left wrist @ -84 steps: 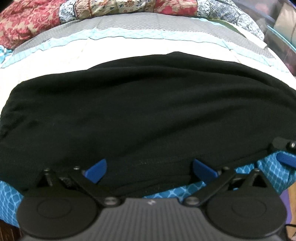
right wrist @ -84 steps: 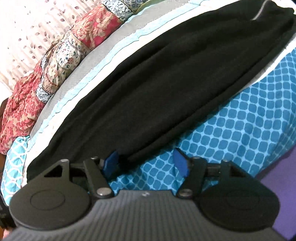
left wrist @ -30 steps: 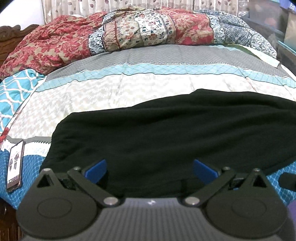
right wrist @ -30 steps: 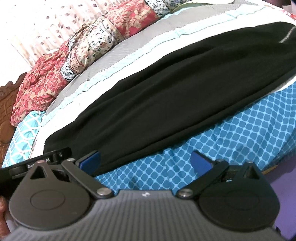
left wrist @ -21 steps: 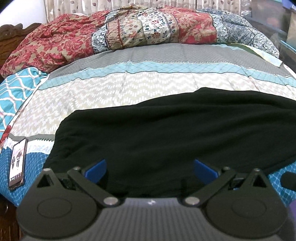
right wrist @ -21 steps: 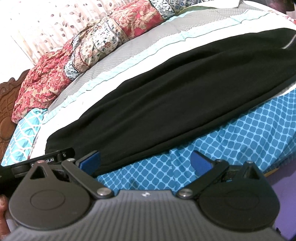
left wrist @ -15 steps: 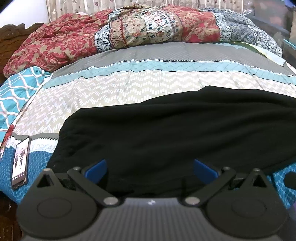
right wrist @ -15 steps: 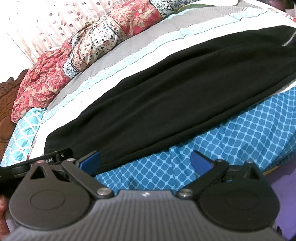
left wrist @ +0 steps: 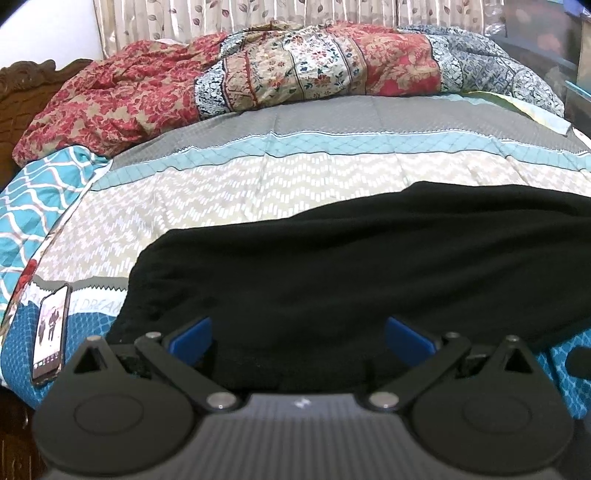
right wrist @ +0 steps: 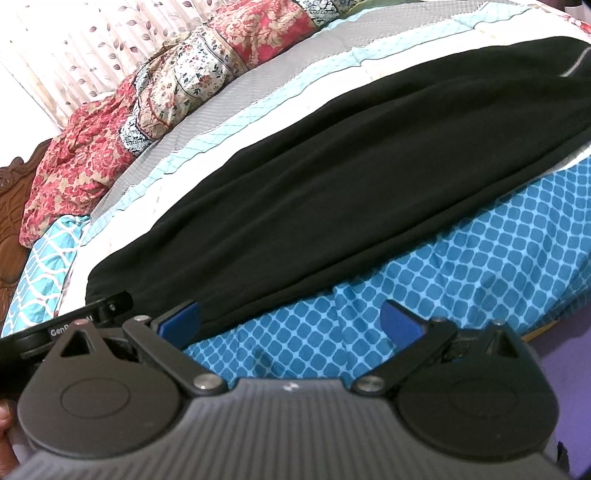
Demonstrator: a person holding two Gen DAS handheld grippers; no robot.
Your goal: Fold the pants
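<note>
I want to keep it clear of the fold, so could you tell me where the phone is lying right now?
In the left wrist view the phone lies at the far left near the bed's front edge, on the bedspread, just left of the black pants and apart from them.

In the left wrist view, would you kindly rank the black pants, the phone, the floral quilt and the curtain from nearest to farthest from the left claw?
1. Black pants, directly ahead of the left claw.
2. Phone, far left on the bed edge.
3. Floral quilt, across the bed's far side.
4. Curtain, behind the quilt.
</note>
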